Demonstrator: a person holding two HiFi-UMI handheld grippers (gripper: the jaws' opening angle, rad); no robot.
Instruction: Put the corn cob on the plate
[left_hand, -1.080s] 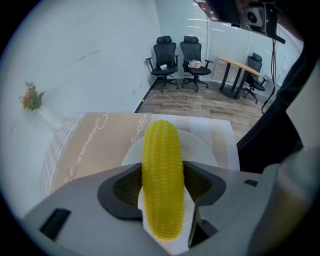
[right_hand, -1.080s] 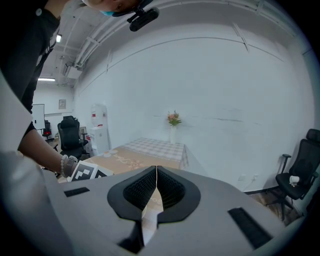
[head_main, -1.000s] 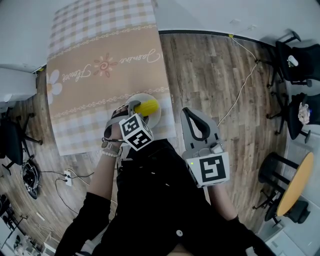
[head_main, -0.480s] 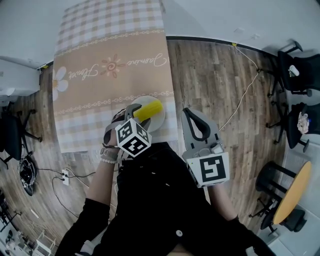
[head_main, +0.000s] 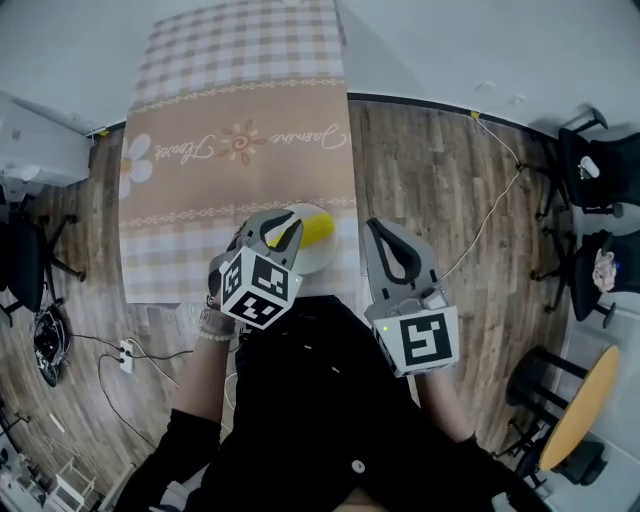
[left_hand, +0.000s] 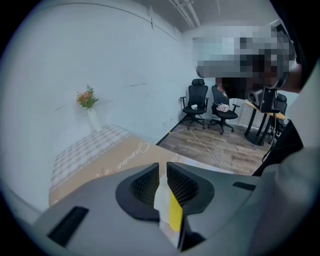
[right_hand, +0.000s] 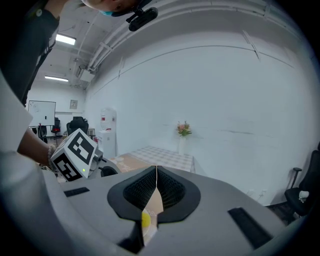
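The yellow corn cob (head_main: 312, 229) lies aslant on the pale round plate (head_main: 326, 258), near the front edge of the cloth-covered bench (head_main: 200, 190). Its near end is hidden behind the left gripper (head_main: 272, 226). That gripper's jaws have just been closing and now stand a narrow slit apart with nothing between them. The right gripper (head_main: 374, 224) is beside the plate, its jaws together and empty.

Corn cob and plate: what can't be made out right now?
- Corn cob: its near end is hidden by the left gripper in the head view. That gripper's jaws have just been closing, with nothing between them.
- Plate: near-left rim hidden likewise.
- Gripper views: only a yellow sliver shows past the jaws.
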